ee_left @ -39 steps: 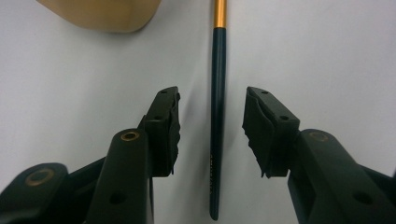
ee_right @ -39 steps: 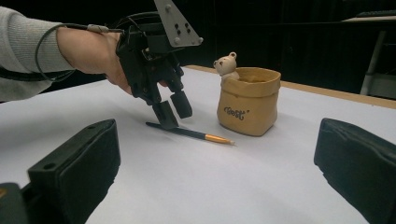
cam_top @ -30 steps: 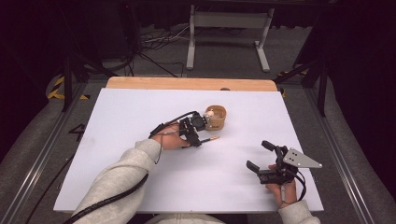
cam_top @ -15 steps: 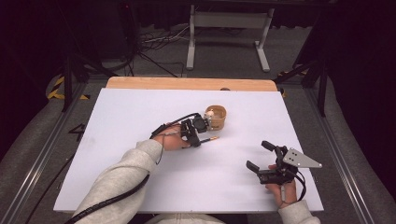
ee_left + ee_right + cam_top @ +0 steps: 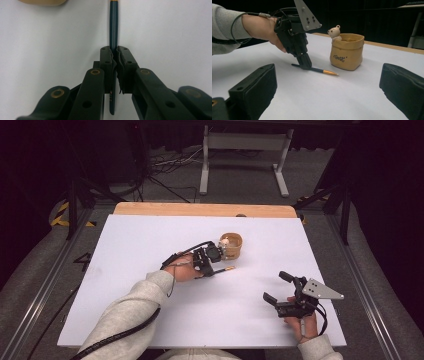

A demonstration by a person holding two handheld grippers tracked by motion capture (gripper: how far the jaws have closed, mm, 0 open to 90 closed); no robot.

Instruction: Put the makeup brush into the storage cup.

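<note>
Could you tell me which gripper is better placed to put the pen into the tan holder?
Left. The left gripper is shut on the pen right beside the holder; the right gripper is open, farther away.

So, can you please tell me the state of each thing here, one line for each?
Left tool: shut on the pen, near the pen's middle.
Right tool: open, holding nothing, resting low by the table's near edge.
Pen: lying flat on the table, gold tip pointing away from the left tool.
Pouch: upright, open at the top, a small bear figure at its rim.
</note>
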